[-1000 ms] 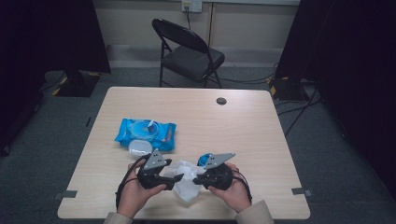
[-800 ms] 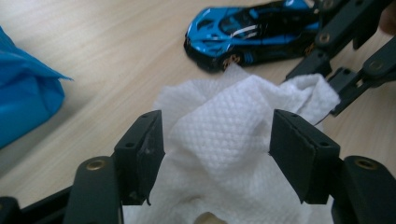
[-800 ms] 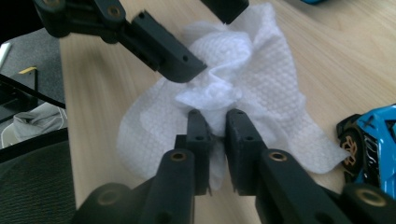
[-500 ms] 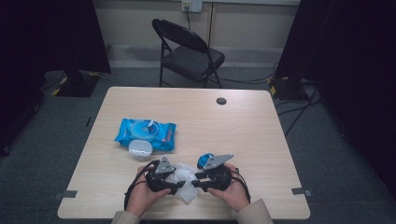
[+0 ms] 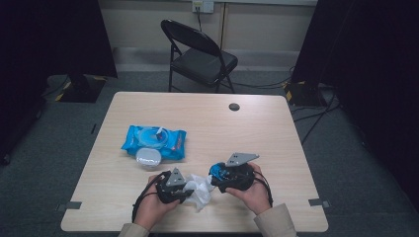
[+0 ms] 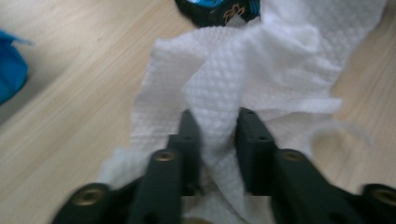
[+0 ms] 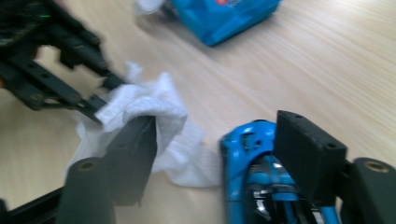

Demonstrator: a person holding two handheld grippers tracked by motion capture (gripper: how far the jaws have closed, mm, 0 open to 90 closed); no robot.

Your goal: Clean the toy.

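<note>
While no label reads clearly, left hand-held gripper (image 6: 212, 128) clamped on white wipe (image 6: 243, 79), right hand-held gripper (image 7: 215, 154) wide apart.

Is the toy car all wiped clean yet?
Not yet, I think. Done: a wipe is out of the open pack. Now: the left hand-held gripper pinches the wipe beside the blue car, which sits between the right hand-held gripper's jaws. Left: the wiping itself.
</note>
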